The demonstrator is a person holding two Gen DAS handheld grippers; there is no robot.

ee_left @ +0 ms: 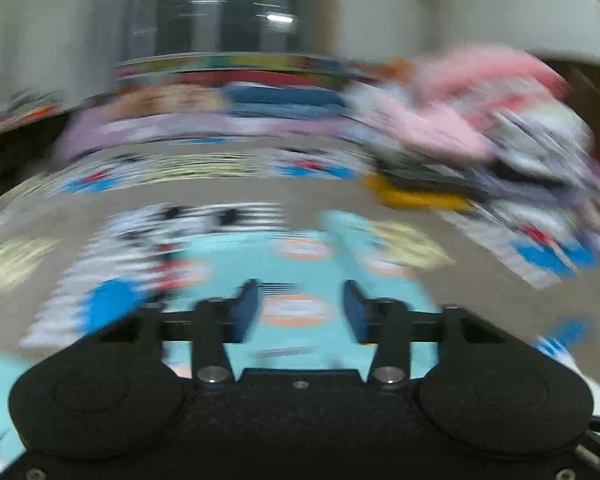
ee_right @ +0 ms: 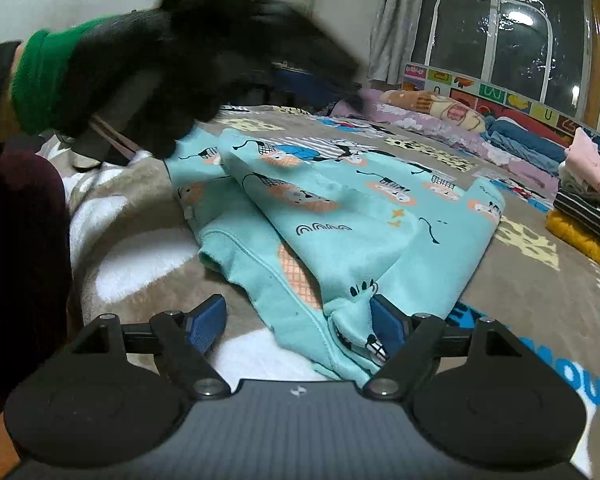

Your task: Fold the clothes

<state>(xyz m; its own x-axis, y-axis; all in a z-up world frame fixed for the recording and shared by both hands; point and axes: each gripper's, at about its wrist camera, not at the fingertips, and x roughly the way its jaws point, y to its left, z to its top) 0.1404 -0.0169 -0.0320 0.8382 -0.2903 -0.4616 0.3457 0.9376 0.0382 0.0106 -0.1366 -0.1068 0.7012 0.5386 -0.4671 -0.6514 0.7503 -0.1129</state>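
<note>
Right tool [ee_right: 298, 326] spread over teal garment [ee_right: 340, 216]; left tool [ee_left: 300, 310] parted, clothes pile [ee_right: 588, 200] beside

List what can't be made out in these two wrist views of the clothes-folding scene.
- Left wrist view: motion blur smears the clothes pile and bedspread prints; no single garment can be told apart.
- Right wrist view: the blurred gloved hand covers the far corner of the turquoise garment.
- Right wrist view: the folded stack is cut off by the right edge.
- Right gripper: its body hides the garment's near hem.
</note>
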